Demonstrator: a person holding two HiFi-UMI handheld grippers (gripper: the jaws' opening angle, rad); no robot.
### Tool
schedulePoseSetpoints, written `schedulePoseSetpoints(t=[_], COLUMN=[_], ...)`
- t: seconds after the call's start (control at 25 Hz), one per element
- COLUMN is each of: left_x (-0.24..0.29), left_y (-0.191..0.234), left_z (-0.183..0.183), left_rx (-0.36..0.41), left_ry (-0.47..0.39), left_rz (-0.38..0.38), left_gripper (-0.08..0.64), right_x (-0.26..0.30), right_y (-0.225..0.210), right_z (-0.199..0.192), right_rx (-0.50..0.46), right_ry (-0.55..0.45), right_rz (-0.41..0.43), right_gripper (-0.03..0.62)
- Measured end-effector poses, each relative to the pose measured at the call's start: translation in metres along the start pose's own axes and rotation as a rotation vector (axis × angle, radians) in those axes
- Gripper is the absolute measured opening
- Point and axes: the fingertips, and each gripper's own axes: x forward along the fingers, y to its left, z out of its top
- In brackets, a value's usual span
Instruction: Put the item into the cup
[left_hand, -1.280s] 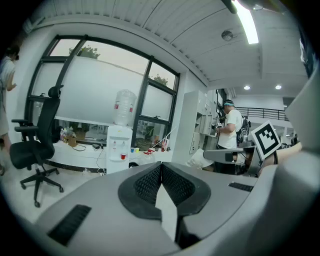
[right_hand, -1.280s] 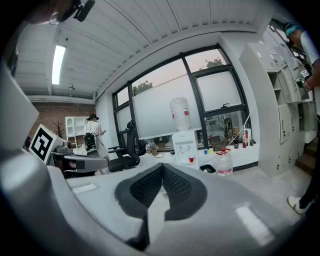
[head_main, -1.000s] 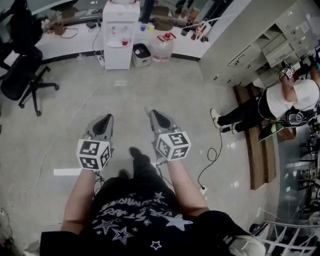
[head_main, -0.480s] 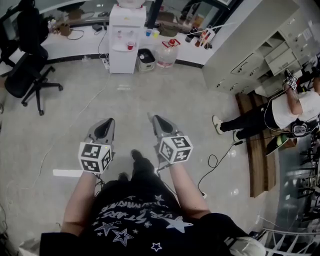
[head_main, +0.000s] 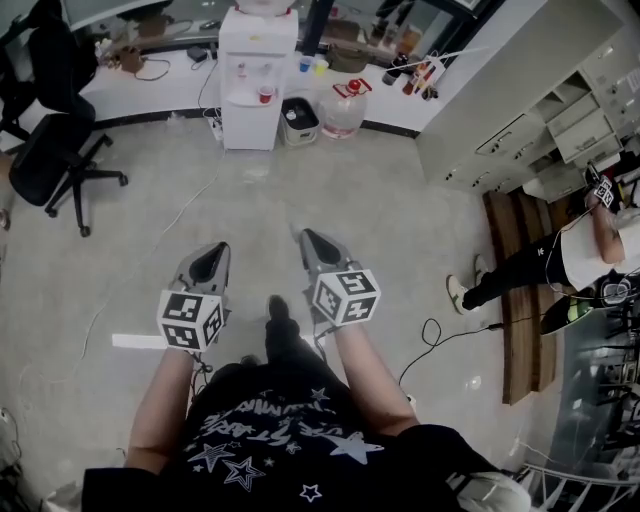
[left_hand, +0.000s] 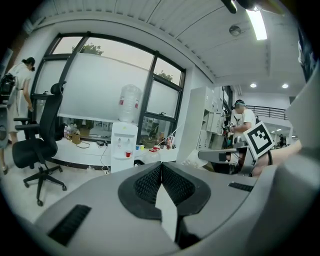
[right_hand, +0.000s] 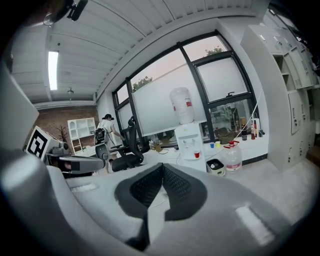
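Observation:
Both grippers are held out over the grey floor, side by side, pointing toward the far wall. My left gripper (head_main: 214, 251) is shut with nothing between its jaws, which meet tip to tip in the left gripper view (left_hand: 161, 165). My right gripper (head_main: 307, 237) is shut and empty as well (right_hand: 162, 166). A small red cup (head_main: 266, 95) stands on the tray of a white water dispenser (head_main: 257, 70) far ahead of both grippers. It also shows in the gripper views (left_hand: 128, 154) (right_hand: 196, 154). Other small cups (head_main: 311, 65) stand on the counter behind.
A black office chair (head_main: 55, 160) stands at the left. Beside the dispenser are a bin (head_main: 298, 118) and a water jug (head_main: 345, 110). Grey cabinets (head_main: 540, 90) and a seated person (head_main: 560, 260) are at the right. A cable (head_main: 430, 345) lies on the floor.
The view has drifted: the person at the right now sits further right and lower in it. Both grippers stay shut and level, about where they were.

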Motion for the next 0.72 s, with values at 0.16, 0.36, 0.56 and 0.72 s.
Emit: schedulePoseSetpoints(t=[0.16,0.36,0.56,0.72], left_x=[0.040,0.087,0.130,0.161], left_y=[0.008,0.017,0.023,0.029], left_z=[0.020,0.037,0.052,0.055], left_rx=[-0.013,-0.026,-0.029,-0.036], left_ry=[0.011,0.018,0.016,0.023], left_rz=[0.006,0.025,0.048,0.072], left_gripper=[0.008,0.008,0.008,0.008], right_x=[0.024,0.052,0.083,0.101], right_y=[-0.030,-0.074,-0.113,-0.138], right_z=[0.022,0.041,0.053,0.057], right_rx=[-0.004,-0.005,-0.002,-0.017], right_ry=[0.004,0.019,0.034,0.047], right_rz=[0.015,0.024,0.035,0.052], right_gripper=[0.002,0.002,0.002,0.002])
